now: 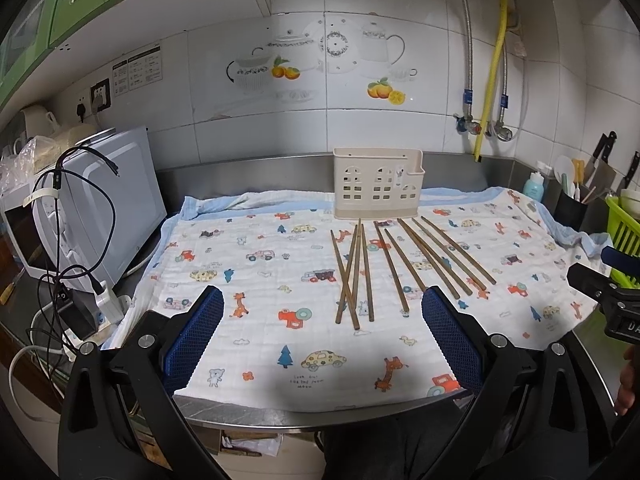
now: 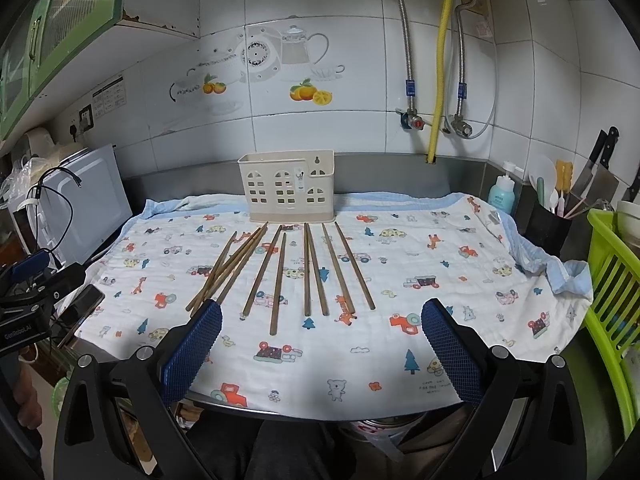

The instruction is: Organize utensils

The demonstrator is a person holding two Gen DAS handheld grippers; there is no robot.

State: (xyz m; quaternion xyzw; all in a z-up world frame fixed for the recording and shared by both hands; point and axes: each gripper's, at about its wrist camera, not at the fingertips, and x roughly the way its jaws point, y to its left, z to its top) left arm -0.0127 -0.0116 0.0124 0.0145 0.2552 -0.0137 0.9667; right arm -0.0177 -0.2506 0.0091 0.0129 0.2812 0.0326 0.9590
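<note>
Both grippers, left gripper and right gripper, hover at the counter's near edge, jaws released; chopsticks lie mid-cloth, holder behind.

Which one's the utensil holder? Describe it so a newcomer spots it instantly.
Start at the printed cloth covering the steel counter. At its far edge, against the backsplash, stands the utensil holder, just beyond the chopsticks lying flat. It is the only cream plastic box there, with house-window cutouts.
</note>
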